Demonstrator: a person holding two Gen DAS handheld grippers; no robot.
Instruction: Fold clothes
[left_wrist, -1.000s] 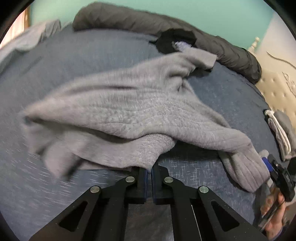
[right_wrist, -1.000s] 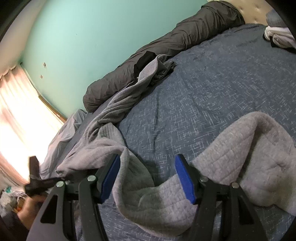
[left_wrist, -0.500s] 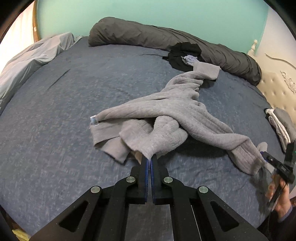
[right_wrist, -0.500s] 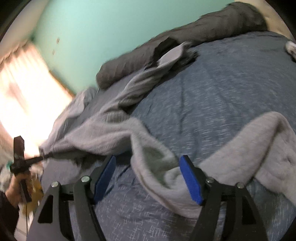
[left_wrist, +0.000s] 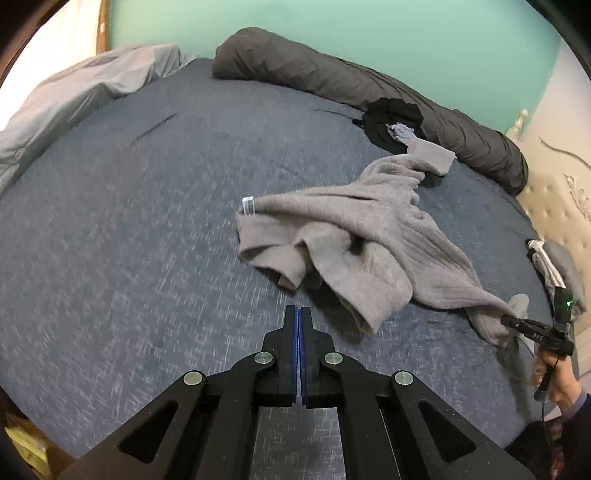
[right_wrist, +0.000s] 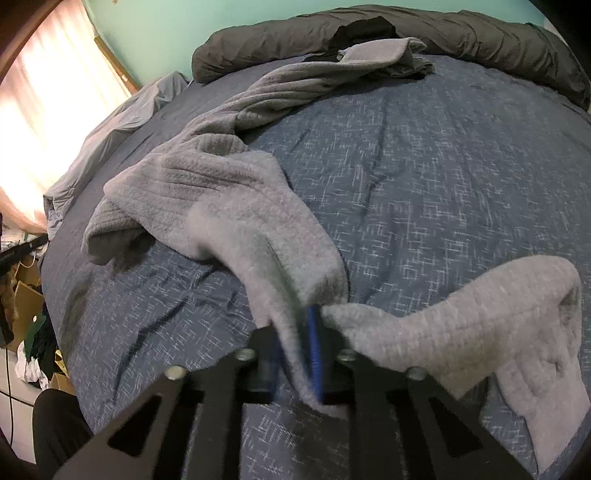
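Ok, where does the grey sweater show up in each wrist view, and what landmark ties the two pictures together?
Left wrist: grey sweater lies crumpled right of centre on the blue bedspread, apart from the shut left gripper.
Right wrist: it runs from upper centre down to the bottom, pinched in the right gripper.
Shared landmark: the dark rolled duvet along the green wall, beside the sweater's far cuff.

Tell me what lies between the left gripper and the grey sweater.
Only bare blue bedspread. In the left wrist view, the shut left gripper hangs short of the grey sweater, nothing between them.

Fuzzy ribbed grey sweater (left_wrist: 354, 229) on matt woven bedspread (left_wrist: 147, 206).
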